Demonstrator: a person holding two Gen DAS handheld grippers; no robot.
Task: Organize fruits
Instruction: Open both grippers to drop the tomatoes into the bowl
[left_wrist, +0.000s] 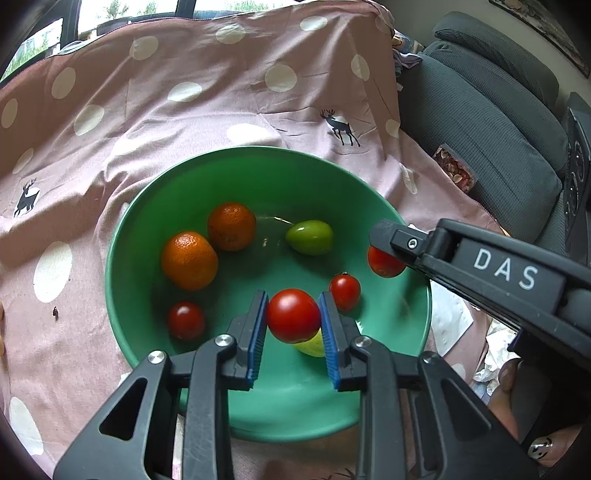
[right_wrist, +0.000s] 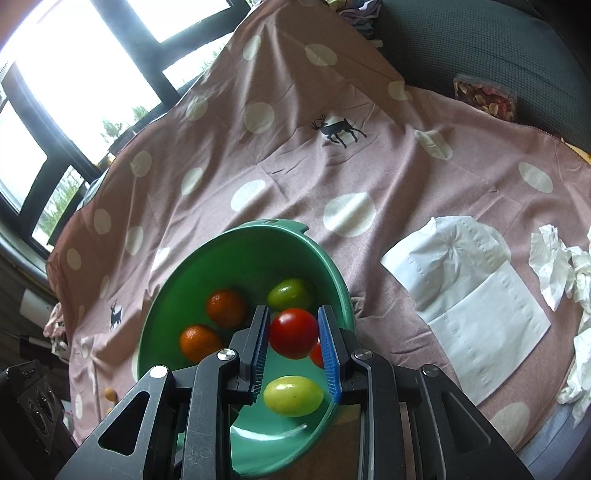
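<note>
The left gripper (left_wrist: 293, 317) is clamped on a glossy red tomato (left_wrist: 293, 315), pinched between its blue pads just above the near part of the green bowl (left_wrist: 155, 221). The right gripper (right_wrist: 293, 334) grips a second red tomato (right_wrist: 293, 333) the same way, over the bowl's right rim.

In the bowl, nearest the left gripper, a pale green fruit (left_wrist: 312, 347) peeks out under the held tomato, with two small tomatoes (left_wrist: 185, 319) either side. Farther in lie two dimpled oranges (left_wrist: 189, 260) touching each other, and a darker green oval fruit (left_wrist: 309, 237) apart from them.

The left wrist view alone shows the right gripper from the side, marked DAS, its tomato half hidden. Only the right wrist view shows the pale fruit (right_wrist: 293, 396) whole, white paper napkins (right_wrist: 469, 295) on the spotted pink cloth (right_wrist: 295, 166), and windows (right_wrist: 74, 74) beyond.
</note>
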